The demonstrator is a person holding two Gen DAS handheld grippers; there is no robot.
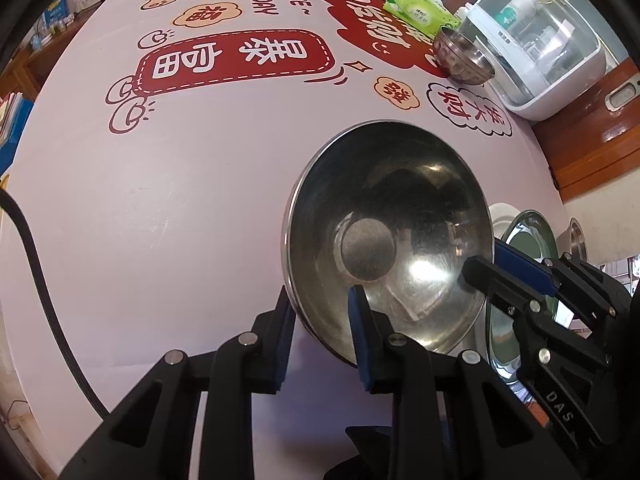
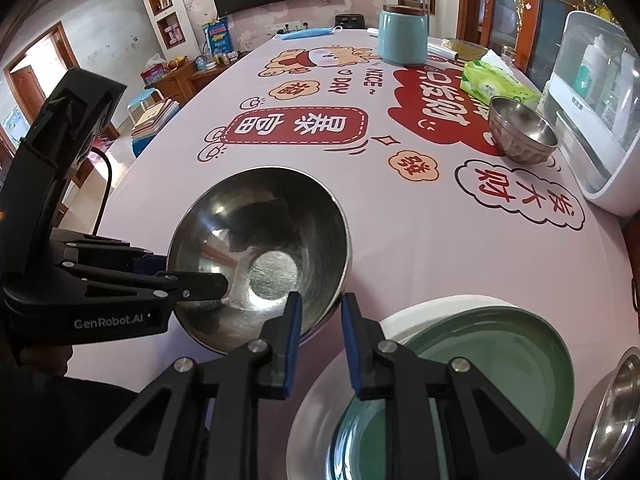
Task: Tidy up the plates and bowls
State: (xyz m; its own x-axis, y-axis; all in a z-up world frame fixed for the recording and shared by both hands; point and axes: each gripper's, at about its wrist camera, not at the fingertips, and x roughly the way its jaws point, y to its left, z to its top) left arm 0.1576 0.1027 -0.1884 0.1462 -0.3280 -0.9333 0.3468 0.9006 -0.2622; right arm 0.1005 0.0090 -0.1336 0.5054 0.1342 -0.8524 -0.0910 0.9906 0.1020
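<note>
A large steel bowl (image 1: 392, 236) (image 2: 260, 256) is tilted above the pink tablecloth. My left gripper (image 1: 320, 320) (image 2: 188, 276) straddles its near rim, one finger inside and one outside, pinching it. My right gripper (image 2: 318, 332) (image 1: 496, 268) also straddles the bowl's other rim, its jaws slightly apart around the wall. A green plate (image 2: 480, 368) lies on a steel plate (image 2: 312, 420), with a white plate (image 2: 400, 320) under them, at the near right. A small steel bowl (image 2: 524, 132) (image 1: 464, 56) stands far right.
A white sterilizer box (image 2: 600, 120) stands at the right edge. A green tissue pack (image 2: 496, 80) and a teal jar (image 2: 404, 36) are at the far end. Another steel bowl (image 2: 612, 412) is at the near right corner. A black cable (image 1: 36, 264) hangs at the left.
</note>
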